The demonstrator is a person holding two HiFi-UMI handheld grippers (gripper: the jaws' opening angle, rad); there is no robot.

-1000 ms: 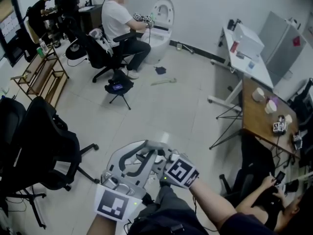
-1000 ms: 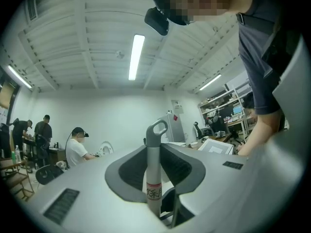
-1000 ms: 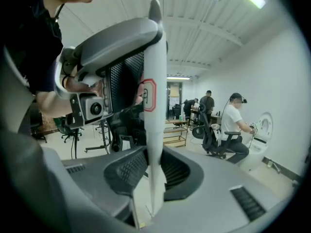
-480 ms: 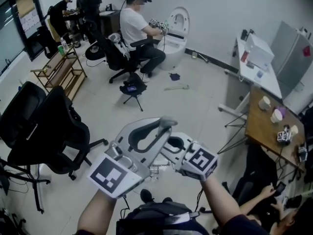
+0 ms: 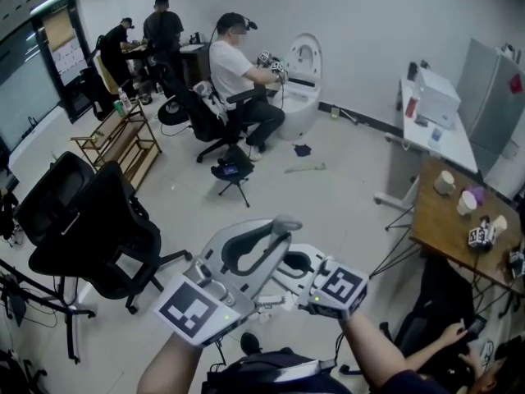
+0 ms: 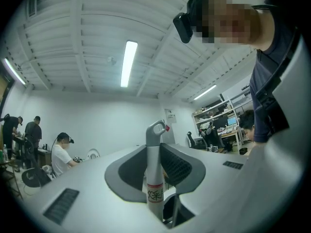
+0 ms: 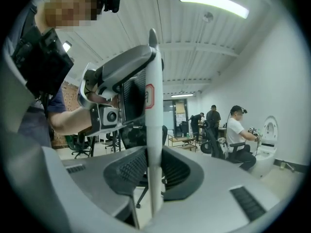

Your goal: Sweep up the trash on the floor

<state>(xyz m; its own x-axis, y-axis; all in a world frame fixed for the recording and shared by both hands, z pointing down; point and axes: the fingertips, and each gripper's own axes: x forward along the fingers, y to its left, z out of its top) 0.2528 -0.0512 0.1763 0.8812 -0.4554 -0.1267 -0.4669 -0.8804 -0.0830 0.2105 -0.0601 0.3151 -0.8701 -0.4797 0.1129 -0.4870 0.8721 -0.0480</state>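
Observation:
Both grippers hold one pale grey handle pole [image 6: 155, 144] with a hang loop at its top and a red-bordered label. My left gripper [image 5: 271, 232] is shut on the pole, which stands upright between its jaws [image 6: 155, 171]. My right gripper [image 5: 291, 263] grips the same pole [image 7: 151, 106] just beside the left one; the right gripper view [image 7: 150, 174] also shows the left gripper's body [image 7: 104, 113]. The pole's lower end is hidden behind the grippers and arms. Far off on the floor lie a dark scrap [image 5: 302, 149] and a pale stick-like piece [image 5: 305, 168].
Two black office chairs [image 5: 90, 228] stand at the left. A seated person [image 5: 234, 72] works at a white toilet [image 5: 302, 72], with a small tripod stand [image 5: 234, 171] nearby. A wooden table [image 5: 439, 220] and a white desk [image 5: 426, 117] line the right. Another person sits at lower right [image 5: 443, 335].
Both grippers have risen together with the pole, from the frame's bottom edge toward its middle. The head view has swung, so the toilet and the floor scraps sit further right.

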